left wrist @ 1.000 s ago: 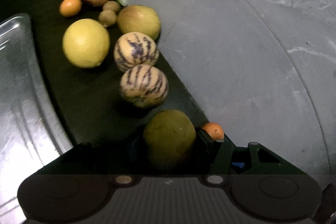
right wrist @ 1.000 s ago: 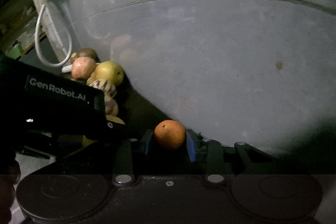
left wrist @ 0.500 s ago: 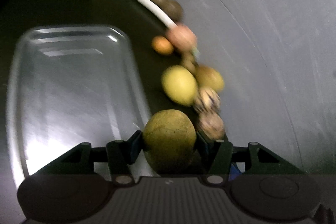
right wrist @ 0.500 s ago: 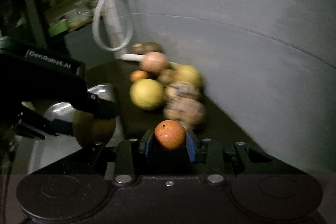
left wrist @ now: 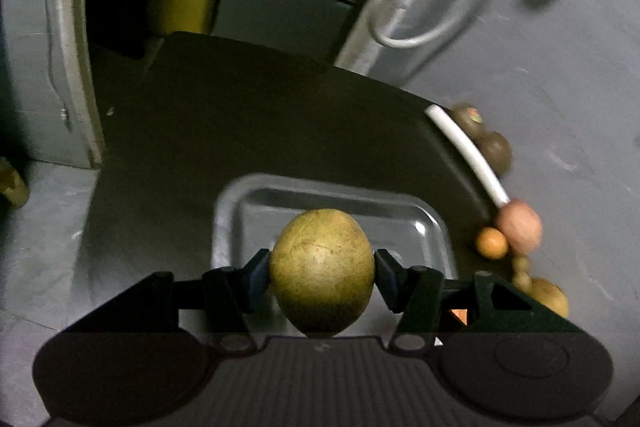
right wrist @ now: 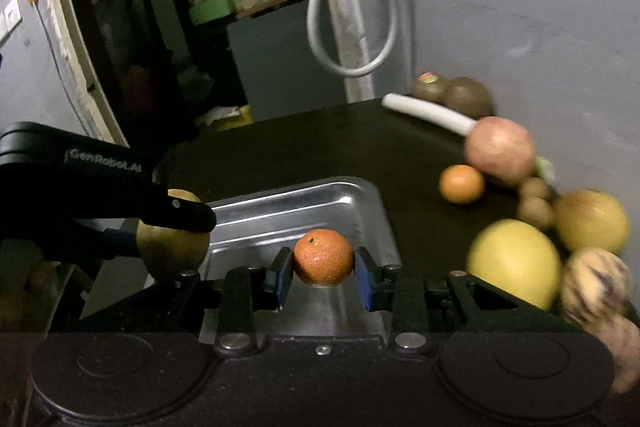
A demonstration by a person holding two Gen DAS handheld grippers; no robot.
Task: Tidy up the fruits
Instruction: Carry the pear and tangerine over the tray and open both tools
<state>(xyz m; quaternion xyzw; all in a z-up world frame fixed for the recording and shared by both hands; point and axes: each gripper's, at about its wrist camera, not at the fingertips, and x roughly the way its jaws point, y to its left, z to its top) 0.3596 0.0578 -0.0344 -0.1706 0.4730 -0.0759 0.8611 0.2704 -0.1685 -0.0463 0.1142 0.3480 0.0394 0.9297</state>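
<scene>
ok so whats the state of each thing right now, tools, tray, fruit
left tool: shut on the green-yellow fruit, held over the tray
right tool: shut on the mandarin, held over the tray
metal tray: on the dark table, nothing seen lying in it
small orange: loose on the table
large yellow citrus: on the table beside the tray

There is 1 metal tray (right wrist: 320,199). Fruit: 2 oranges (right wrist: 323,257) (right wrist: 461,183), 2 kiwis (right wrist: 468,102), 2 striped melons (right wrist: 596,279), 2 small brown fruits (right wrist: 536,205), 1 pomegranate (right wrist: 500,151), 1 grapefruit (right wrist: 516,269), 1 yellow apple (right wrist: 592,221), 1 green-brown fruit (left wrist: 322,269). 1 white stalk (right wrist: 428,113) and 2 grippers (right wrist: 323,277) (left wrist: 322,277) show.
</scene>
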